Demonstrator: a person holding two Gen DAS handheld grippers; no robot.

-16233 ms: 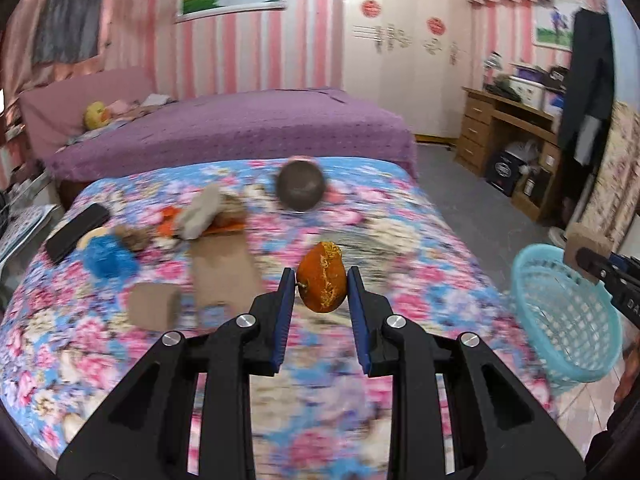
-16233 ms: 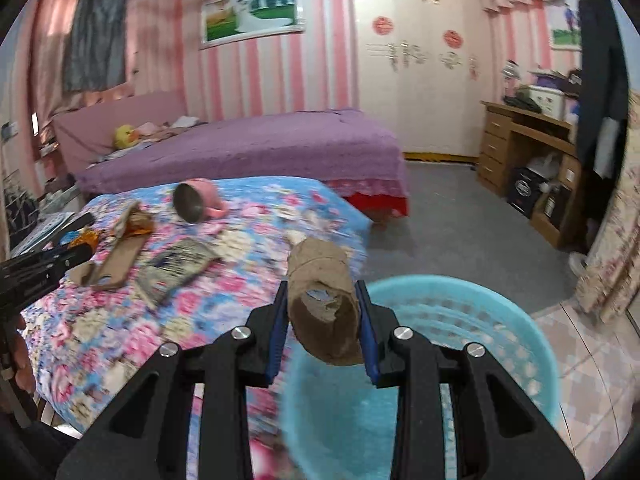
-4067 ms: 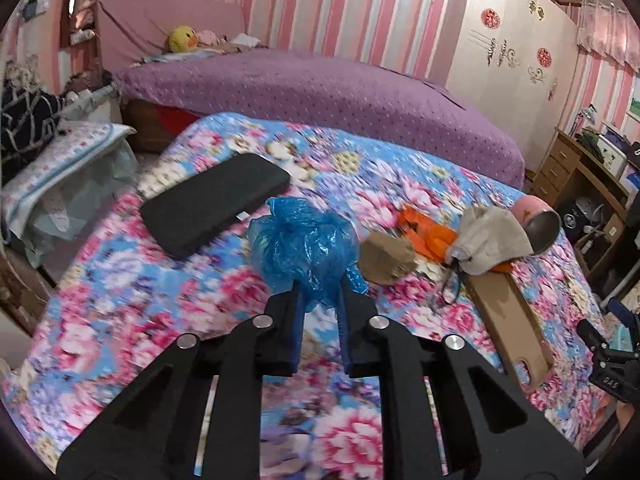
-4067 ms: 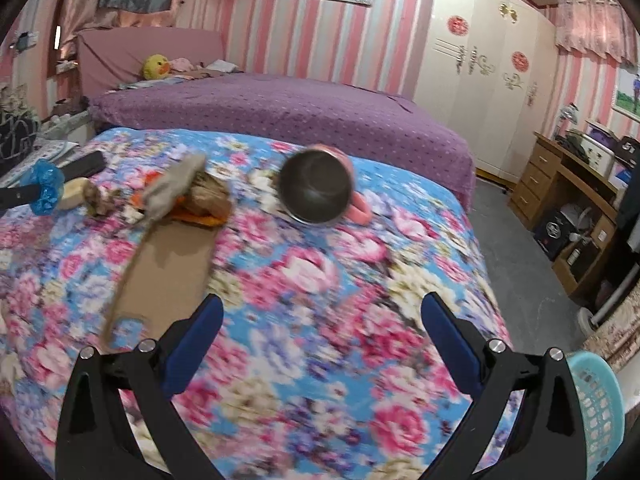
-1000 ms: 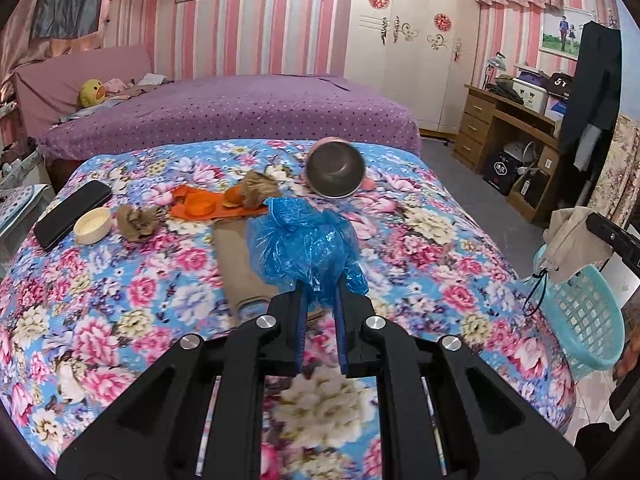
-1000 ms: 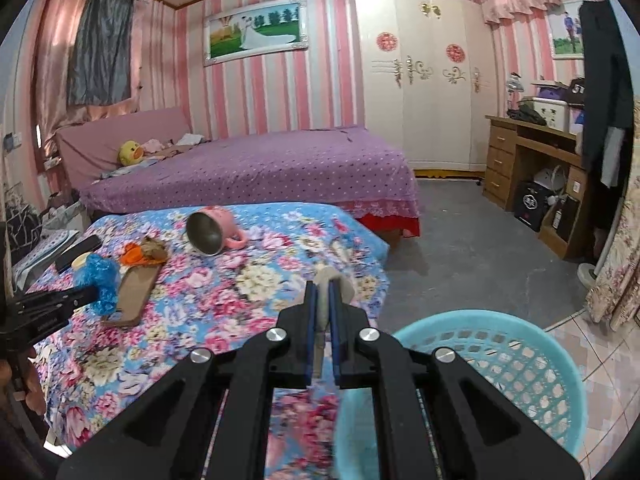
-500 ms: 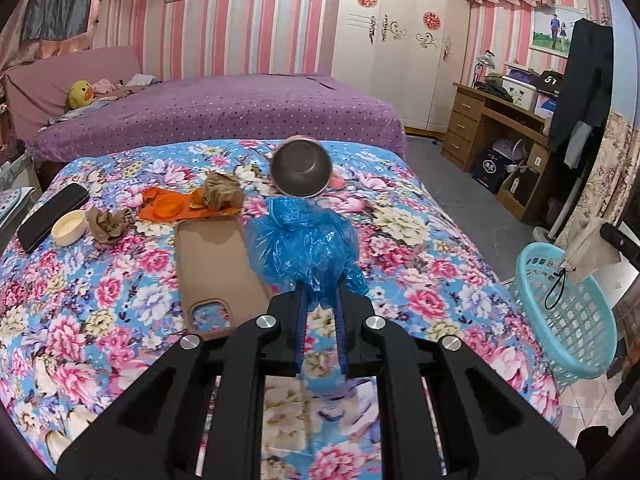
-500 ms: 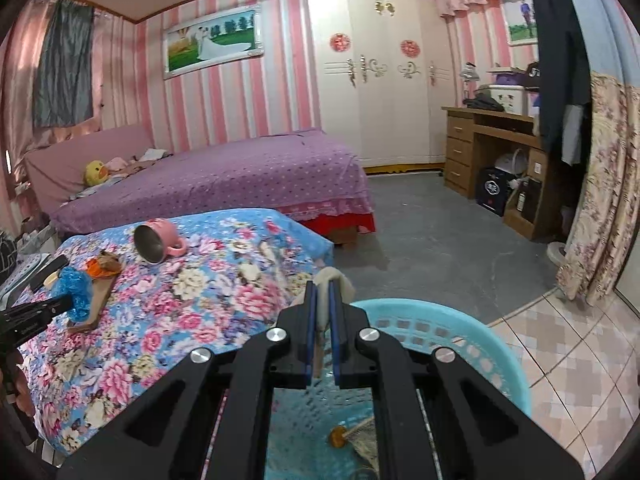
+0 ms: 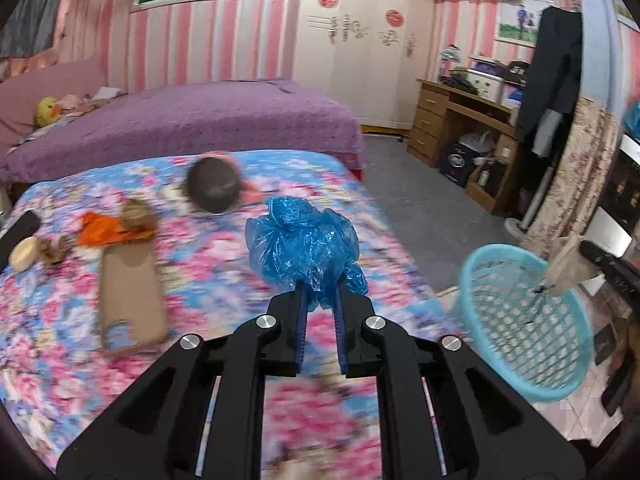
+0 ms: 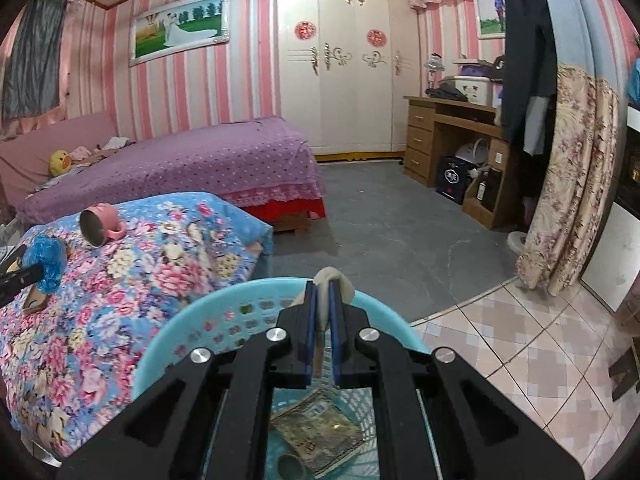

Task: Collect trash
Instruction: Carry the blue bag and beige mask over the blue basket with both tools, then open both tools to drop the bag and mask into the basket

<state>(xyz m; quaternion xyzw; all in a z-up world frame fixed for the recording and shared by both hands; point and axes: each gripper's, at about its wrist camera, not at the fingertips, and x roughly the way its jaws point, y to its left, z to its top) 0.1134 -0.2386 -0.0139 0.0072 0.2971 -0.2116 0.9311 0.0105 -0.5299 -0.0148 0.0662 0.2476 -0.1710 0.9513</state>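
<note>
Trash in my right gripper (image 10: 321,300), a beige cloth-like scrap (image 10: 334,280) pinched between closed jaws, hangs directly over the turquoise basket (image 10: 192,320), where two pieces already lie. My left gripper (image 9: 320,300) is clamped on one blue plastic bag (image 9: 304,244) above the flowered bed (image 9: 60,360), the basket off to its right. So the right hand is nearer to dropping.

Left gripper (image 9: 319,300) at lower centre of its frame, pointing down-forward, jaws clamped on blue plastic bag (image 9: 304,246). Right gripper (image 10: 321,292) lower centre, pointing down-forward, jaws clamped on beige cloth (image 10: 332,278).
</note>
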